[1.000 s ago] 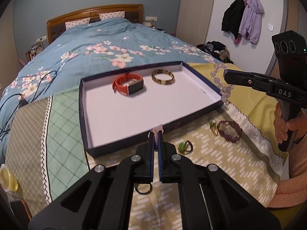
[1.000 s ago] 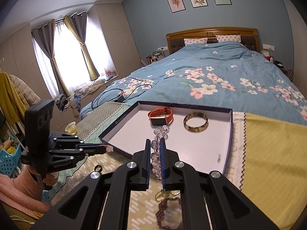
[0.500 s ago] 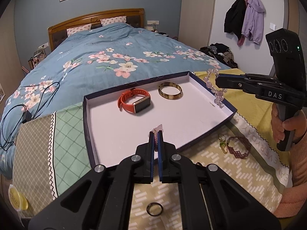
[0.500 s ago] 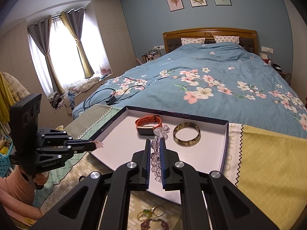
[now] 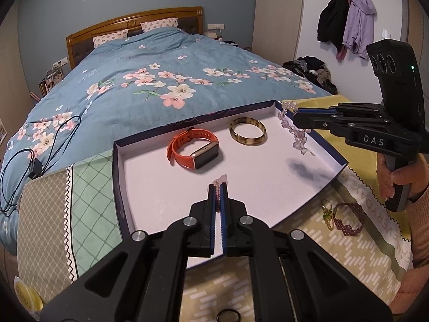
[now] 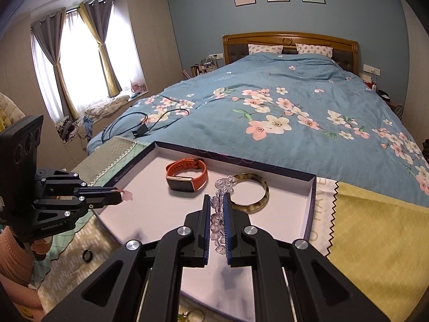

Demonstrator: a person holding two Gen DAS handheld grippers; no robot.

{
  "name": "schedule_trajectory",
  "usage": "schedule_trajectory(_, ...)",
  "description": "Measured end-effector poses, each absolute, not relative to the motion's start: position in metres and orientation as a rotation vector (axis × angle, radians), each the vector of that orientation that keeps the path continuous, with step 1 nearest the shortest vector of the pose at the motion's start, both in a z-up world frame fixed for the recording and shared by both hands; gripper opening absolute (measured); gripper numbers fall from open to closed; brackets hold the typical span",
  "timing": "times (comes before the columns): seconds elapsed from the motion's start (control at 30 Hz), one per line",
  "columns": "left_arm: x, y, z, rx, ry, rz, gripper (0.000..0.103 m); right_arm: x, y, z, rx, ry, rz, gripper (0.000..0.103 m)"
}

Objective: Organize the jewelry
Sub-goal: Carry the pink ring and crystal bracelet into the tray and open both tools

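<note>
Bedroom, tray (image 5: 122, 177) on patterned cloths (image 5: 91, 196) at the bed's (image 5: 161, 80) foot; left claw (image 5: 219, 187) pinches a pink trinket (image 5: 219, 181), right claw (image 6: 215, 201) grips a clear bead bracelet (image 6: 217, 222).

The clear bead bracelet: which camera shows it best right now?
Left wrist view: the clear bead bracelet hangs side-on from the right claw over the tray. Right wrist view shows beads partly hidden between its fingers.

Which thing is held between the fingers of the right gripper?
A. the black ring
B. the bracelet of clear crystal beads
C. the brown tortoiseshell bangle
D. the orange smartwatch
B: the right gripper is shut on the bracelet of clear crystal beads, which hangs over the white tray.
</note>
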State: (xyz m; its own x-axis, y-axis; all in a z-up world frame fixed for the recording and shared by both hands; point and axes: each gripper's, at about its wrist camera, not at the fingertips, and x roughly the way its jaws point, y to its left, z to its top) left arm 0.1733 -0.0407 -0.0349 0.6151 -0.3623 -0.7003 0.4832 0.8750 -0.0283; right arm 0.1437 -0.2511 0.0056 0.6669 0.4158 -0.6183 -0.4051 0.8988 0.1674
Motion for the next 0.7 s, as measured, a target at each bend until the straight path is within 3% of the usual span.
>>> schedule_trajectory(0.7, 0.212, -0.053, -0.056, 0.189, 0.838, -0.485, 0.003, 0.171, -0.207, -0.024, -0.213, 0.781, 0.466, 0.008)
